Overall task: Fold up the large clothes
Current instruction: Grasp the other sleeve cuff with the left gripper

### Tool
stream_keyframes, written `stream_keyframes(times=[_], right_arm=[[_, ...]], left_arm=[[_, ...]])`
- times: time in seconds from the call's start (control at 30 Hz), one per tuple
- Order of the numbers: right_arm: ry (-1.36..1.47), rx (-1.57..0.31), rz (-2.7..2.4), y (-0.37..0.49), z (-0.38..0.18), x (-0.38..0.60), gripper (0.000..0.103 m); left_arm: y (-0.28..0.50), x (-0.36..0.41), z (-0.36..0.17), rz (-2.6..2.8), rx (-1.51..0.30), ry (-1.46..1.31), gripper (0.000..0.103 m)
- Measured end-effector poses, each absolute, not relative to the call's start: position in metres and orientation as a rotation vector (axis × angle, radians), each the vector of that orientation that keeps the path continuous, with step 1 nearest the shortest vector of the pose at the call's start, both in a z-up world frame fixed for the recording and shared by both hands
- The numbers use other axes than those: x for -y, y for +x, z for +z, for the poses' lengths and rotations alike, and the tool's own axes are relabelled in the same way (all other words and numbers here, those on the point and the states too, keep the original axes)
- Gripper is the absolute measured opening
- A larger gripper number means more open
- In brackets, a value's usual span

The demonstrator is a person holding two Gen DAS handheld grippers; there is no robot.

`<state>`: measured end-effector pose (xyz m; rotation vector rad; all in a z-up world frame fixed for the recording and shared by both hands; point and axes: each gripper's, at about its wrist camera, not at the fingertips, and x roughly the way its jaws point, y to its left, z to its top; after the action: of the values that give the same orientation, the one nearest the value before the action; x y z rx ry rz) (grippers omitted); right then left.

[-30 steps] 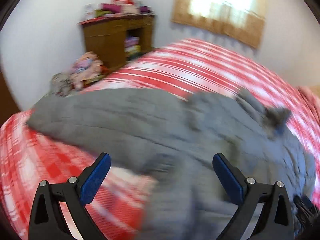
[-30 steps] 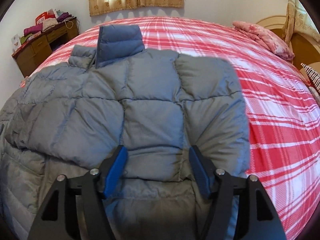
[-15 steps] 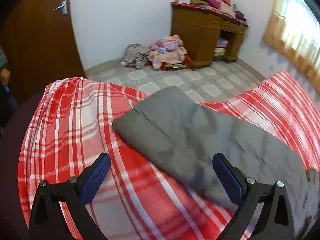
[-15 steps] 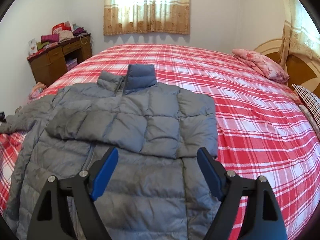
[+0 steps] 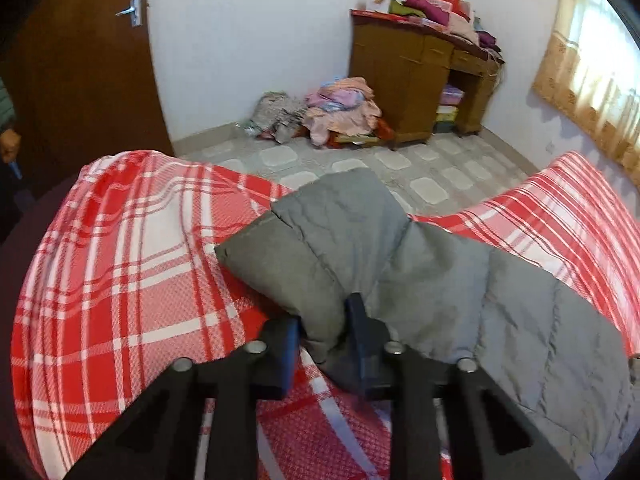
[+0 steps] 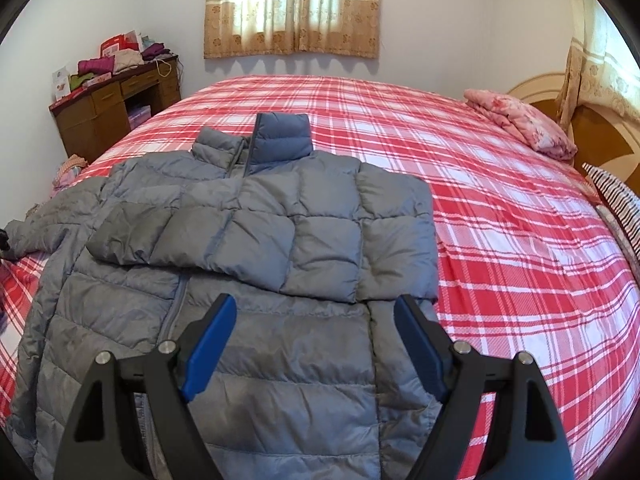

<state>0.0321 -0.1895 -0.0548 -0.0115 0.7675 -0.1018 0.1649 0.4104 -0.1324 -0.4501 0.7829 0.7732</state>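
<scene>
Jacket, grey and quilted, lay spread on the red plaid bed, collar at the far end and one sleeve folded across its chest. Its other sleeve stretched toward the bed's left edge, where the left gripper was clamped on the cuff. The right gripper hung with jaws apart above the jacket's near hem, holding nothing. A wooden desk stood at far left.

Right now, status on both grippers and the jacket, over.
Left gripper shut on the sleeve cuff. Right gripper open, hovering above the grey puffer jacket. One sleeve folded across the chest. Nothing in the way.
</scene>
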Motion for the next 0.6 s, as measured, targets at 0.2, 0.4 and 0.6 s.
stream_keyframes(times=[0.2, 0.4, 0.6], right_arm=[[0.009, -0.759, -0.102, 0.027, -0.050, 0.195, 0.083], [0.043, -0.743, -0.110, 0.023, -0.046, 0.201, 0.083], [0.073, -0.756, -0.102, 0.024, -0.050, 0.205, 0.083]], left_arm=[[0.163, -0.402, -0.108, 0.679, -0.691, -0.450, 0.009], [0.170, -0.336, -0.050, 0.514, -0.567, -0.299, 0.009], [0.168, -0.225, -0.010, 0.248, -0.472, -0.143, 0.009]])
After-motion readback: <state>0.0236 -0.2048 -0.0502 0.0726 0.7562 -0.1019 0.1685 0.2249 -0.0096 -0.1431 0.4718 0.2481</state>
